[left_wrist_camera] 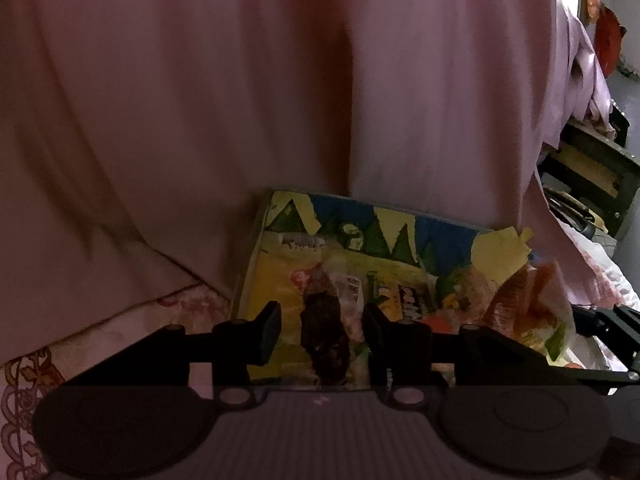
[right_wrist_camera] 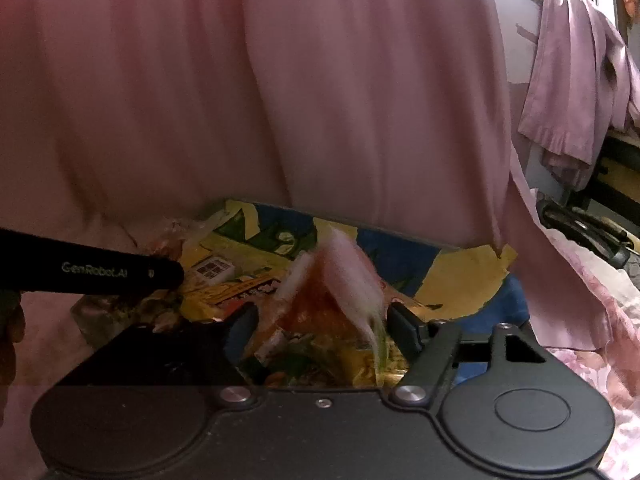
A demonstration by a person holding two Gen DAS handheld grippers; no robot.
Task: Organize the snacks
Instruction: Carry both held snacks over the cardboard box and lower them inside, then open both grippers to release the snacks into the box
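A box [left_wrist_camera: 440,226] covered in yellow, blue and green paper stands on the bed against a pink curtain, with snack packets in it. My left gripper [left_wrist_camera: 320,330] is over the box, its fingers apart around a clear packet of dark snack [left_wrist_camera: 324,332]; contact is unclear. My right gripper [right_wrist_camera: 320,320] is over the same box [right_wrist_camera: 460,280], its fingers on either side of an orange and green packet [right_wrist_camera: 320,312], which is blurred. That packet also shows at the right of the left wrist view [left_wrist_camera: 524,304]. The left gripper's body [right_wrist_camera: 92,270] shows at the left of the right wrist view.
A pink curtain [left_wrist_camera: 280,100] fills the background close behind the box. Floral bedding [left_wrist_camera: 32,380] lies under and around the box. At the far right are hanging pink clothes [right_wrist_camera: 572,92] and a dark frame [left_wrist_camera: 592,168].
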